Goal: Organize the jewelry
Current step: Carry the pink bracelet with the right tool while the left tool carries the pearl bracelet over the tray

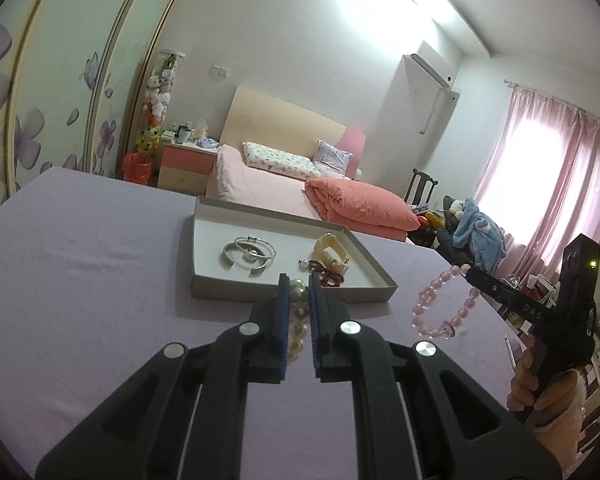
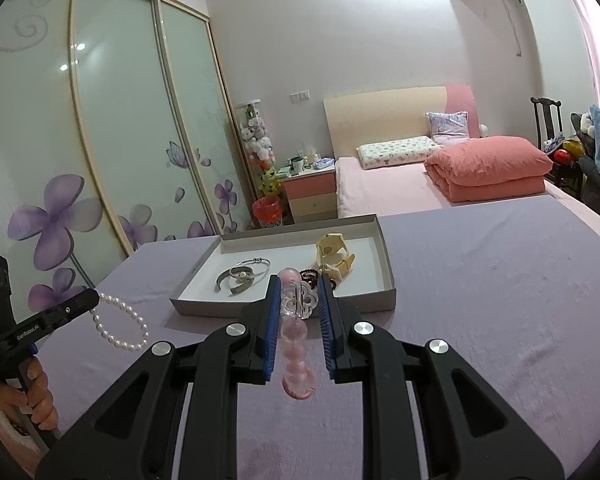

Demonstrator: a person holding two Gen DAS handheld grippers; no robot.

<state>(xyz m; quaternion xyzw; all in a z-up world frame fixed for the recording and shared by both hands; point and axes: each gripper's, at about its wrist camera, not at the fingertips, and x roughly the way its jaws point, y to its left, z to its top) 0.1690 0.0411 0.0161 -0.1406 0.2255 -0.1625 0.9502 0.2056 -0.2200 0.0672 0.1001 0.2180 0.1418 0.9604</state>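
Left tool point(image 1: 299, 280) clamped on pearl bracelet point(image 1: 298, 322), right tool point(image 2: 299, 284) clamped on pink bead bracelet point(image 2: 296, 344), both above lilac surface point(image 2: 480, 300), tray point(image 2: 384, 256) at 12 o'clock.

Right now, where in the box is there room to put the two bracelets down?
The tray has bare floor along its back wall, and at its front right corner beside the cream watch. The silver bangles fill the left middle. The dark beads crowd the front centre. Each tool holds one bracelet.
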